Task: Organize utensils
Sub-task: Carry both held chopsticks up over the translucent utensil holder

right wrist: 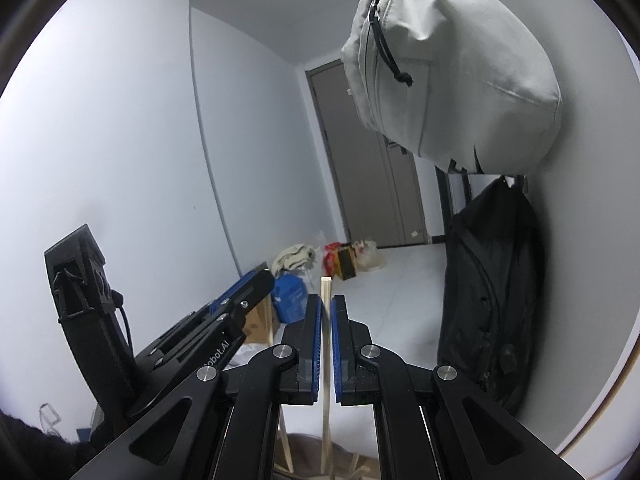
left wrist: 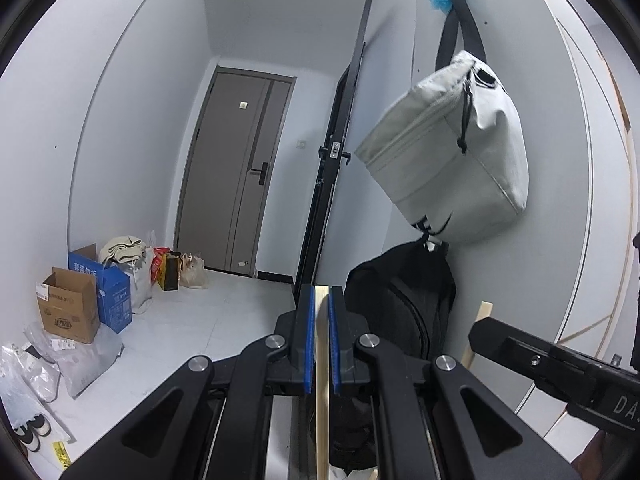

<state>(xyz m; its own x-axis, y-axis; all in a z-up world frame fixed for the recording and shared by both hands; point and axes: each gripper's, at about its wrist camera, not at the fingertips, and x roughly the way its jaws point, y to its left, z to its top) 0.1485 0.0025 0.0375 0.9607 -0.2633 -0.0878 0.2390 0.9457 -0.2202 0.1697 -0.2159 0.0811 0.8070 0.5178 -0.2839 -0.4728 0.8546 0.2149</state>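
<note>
Between each gripper's blue fingers (left wrist: 308,344) stands a clamped chopstick (left wrist: 321,320).

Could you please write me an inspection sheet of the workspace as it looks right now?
Surface: no worktop in view; only the pale tiled floor.
Job's things: one wooden chopstick in the left gripper, another wooden chopstick in the right gripper, both upright.
Clutter: cardboard boxes, plastic bags and shoes along the left wall.
Grippers: both shut on their chopsticks.
Cables: a black cable on the left gripper's body, seen from the right wrist.
Surroundings: grey door, grey bag hanging on the wall above a black backpack.
</note>
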